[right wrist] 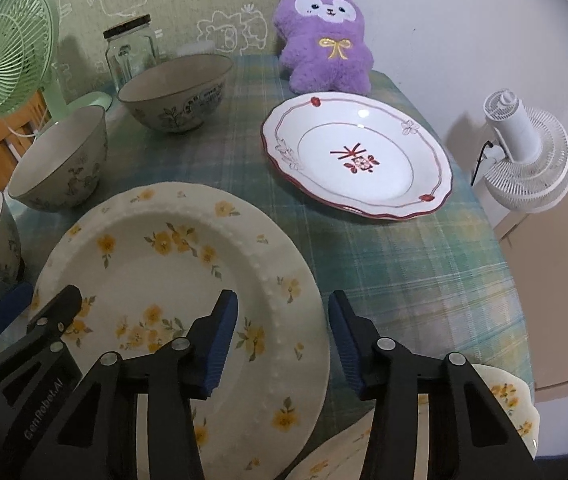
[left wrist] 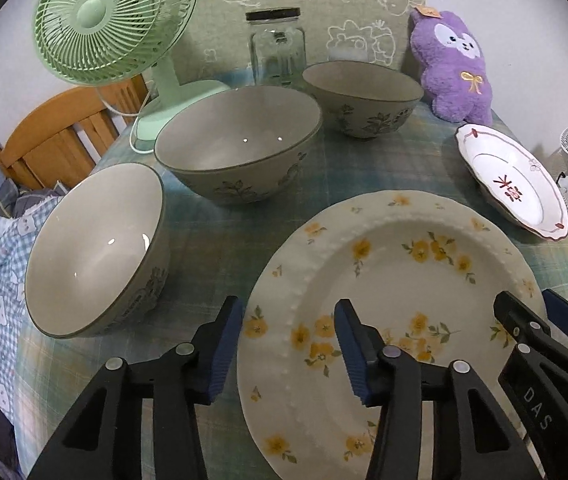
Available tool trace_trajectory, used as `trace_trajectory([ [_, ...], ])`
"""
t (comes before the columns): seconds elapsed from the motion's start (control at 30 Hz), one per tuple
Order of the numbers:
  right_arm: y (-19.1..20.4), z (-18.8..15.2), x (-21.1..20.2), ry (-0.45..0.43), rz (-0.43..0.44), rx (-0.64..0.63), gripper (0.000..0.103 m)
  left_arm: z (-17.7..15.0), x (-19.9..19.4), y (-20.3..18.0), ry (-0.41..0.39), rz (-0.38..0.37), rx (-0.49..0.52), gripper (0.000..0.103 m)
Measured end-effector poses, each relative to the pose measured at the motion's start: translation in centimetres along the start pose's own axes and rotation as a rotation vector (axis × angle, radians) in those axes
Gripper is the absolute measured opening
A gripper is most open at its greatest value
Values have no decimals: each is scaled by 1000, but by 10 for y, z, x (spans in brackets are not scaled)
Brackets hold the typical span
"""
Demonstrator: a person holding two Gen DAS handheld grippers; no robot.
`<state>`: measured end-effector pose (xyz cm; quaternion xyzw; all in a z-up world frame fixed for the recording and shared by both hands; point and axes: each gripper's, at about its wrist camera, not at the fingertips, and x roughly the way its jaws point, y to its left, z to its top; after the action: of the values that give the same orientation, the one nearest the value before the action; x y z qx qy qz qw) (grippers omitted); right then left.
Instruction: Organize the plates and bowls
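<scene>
A large cream plate with yellow flowers [left wrist: 396,280] [right wrist: 163,272] lies nearest on the plaid tablecloth. My left gripper [left wrist: 290,344] is open and straddles the plate's left rim, one blue pad outside it and one over the plate, neither pressing. My right gripper [right wrist: 284,340] is open across the right rim in the same way. Each gripper also shows in the other view: right gripper [left wrist: 540,312], left gripper [right wrist: 35,308]. Three grey-green floral bowls [left wrist: 95,252] [left wrist: 239,140] [left wrist: 364,92] stand to the left and behind. A white plate with red markings [right wrist: 356,156] sits at the far right.
Another yellow-flowered plate [right wrist: 512,396] pokes out under my right gripper at the table's near right corner. At the back stand a green fan [left wrist: 111,20], a glass jar [left wrist: 275,48] and a purple plush toy [right wrist: 324,32]. A white fan [right wrist: 524,156] is off the right edge.
</scene>
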<state>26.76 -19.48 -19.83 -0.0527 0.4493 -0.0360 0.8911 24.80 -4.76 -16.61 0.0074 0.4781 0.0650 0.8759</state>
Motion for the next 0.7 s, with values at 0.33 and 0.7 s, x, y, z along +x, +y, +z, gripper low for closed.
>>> trace_trajectory([
  [0.33, 1, 1, 7, 27, 2, -10, 51, 0, 5, -1, 17, 21, 19, 42],
  [0.7, -1, 3, 4, 28, 18, -3, 51, 1, 5, -1, 33, 17, 50, 42],
])
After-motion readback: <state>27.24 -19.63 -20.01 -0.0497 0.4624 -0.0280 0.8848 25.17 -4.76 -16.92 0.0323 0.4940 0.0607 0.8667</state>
